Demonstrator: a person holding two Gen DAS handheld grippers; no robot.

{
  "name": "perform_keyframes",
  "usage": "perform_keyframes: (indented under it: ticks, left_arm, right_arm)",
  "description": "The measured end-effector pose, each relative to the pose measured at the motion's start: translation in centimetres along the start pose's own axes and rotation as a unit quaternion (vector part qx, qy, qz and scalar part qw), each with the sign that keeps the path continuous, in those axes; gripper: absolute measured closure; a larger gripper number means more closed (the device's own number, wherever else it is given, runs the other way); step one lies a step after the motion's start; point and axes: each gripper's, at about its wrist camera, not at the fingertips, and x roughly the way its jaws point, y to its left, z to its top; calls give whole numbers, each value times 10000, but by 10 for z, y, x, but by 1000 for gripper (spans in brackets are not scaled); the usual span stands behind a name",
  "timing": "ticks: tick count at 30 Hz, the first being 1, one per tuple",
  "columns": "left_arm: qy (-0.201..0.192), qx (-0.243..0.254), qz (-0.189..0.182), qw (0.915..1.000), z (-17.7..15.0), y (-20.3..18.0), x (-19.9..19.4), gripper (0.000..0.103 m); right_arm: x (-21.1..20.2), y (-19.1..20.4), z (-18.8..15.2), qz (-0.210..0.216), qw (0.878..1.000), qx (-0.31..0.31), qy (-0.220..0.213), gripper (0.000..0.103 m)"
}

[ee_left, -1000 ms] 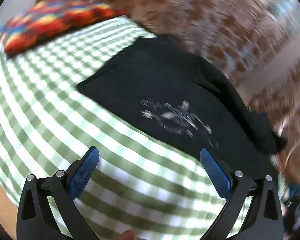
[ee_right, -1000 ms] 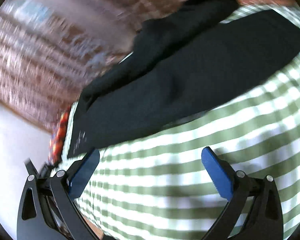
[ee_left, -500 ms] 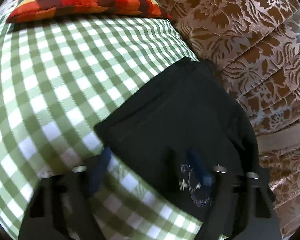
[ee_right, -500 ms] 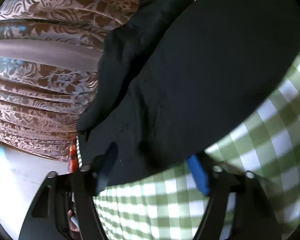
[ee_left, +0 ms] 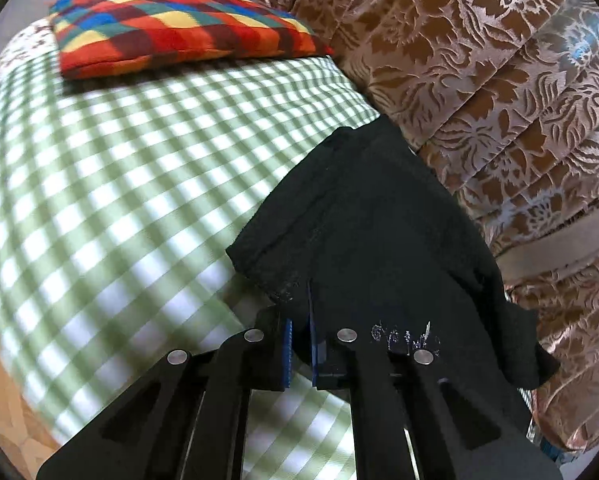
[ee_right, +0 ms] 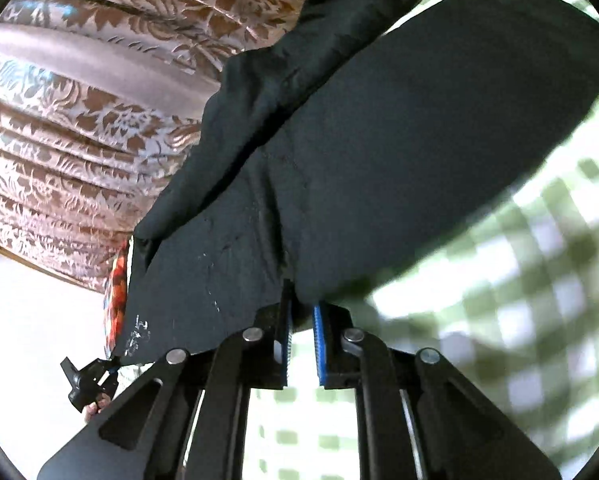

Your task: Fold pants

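Observation:
The black pants lie on a green-and-white checked cloth, with their far edge against a brown floral curtain. A small white print marks the near edge. My left gripper is shut on the pants' near hem corner. In the right wrist view the pants stretch away along the cloth. My right gripper is shut on their near edge, which is lifted a little. The left gripper shows small at the far left, at the pants' other corner.
A red, blue and yellow checked cushion lies at the far end of the cloth. The brown floral curtain hangs along the right side, right behind the pants. The checked cloth extends to the right of my right gripper.
Both grippers were open above the cloth a second ago. They moved in to the pants' near edge and shut on it, one at each end.

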Motion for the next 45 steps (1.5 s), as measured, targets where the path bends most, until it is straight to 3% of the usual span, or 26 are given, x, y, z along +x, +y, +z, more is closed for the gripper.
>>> perform_keyframes:
  ticks: [2, 5, 8, 10, 12, 14, 21, 22, 23, 24, 28, 34, 45]
  left_arm:
    - [39, -11, 59, 10000, -9, 11, -11, 98]
    - [142, -67, 160, 9997, -22, 31, -24, 98]
    - [237, -213, 326, 9990, -28, 48, -21, 98]
    - [260, -284, 359, 9986, -28, 50, -17, 98]
    - [186, -30, 547, 9983, -27, 39, -15, 98]
    - [155, 72, 632, 9979, -26, 35, -15, 98]
    - [176, 65, 757, 9970, -25, 33, -11, 98]
    - [166, 85, 779, 9968, -25, 32, -11, 98]
    - [156, 101, 790, 9967, -25, 31, -12, 98]
    - [138, 127, 795, 9967, -24, 30, -12, 98]
    - [12, 301, 703, 9971, -15, 22, -20, 98]
    - [-101, 393, 550, 9977, 0, 23, -31, 98]
    - [230, 312, 714, 9967, -12, 54, -21, 98]
  right_arm:
    - [-9, -3, -14, -7, 9999, -67, 113, 101]
    - [-25, -6, -39, -99, 9994, -270, 216, 101]
    - [-46, -27, -40, -164, 9999, 6, -52, 96]
    - [-56, -42, -25, -389, 9985, 180, -327, 81]
    - [-68, -63, -1, -528, 9948, 514, -702, 44]
    - [-75, -82, 28, -718, 9886, 771, -1074, 39]
    - [-52, -121, 106, -1194, 9756, 1226, -1379, 41]
    - [-47, -121, 111, -1253, 9746, 1228, -1395, 47]
    - [-44, -120, 117, -1408, 9731, 1186, -1385, 65]
    - [-44, -122, 120, -1494, 9725, 1150, -1369, 90]
    - [-63, -103, 115, -1616, 9714, 787, -1550, 93]
    - [-120, -83, 78, -1578, 9689, 474, -1845, 93]
    - [-143, -120, 7, -1738, 9632, 1140, -1705, 93]
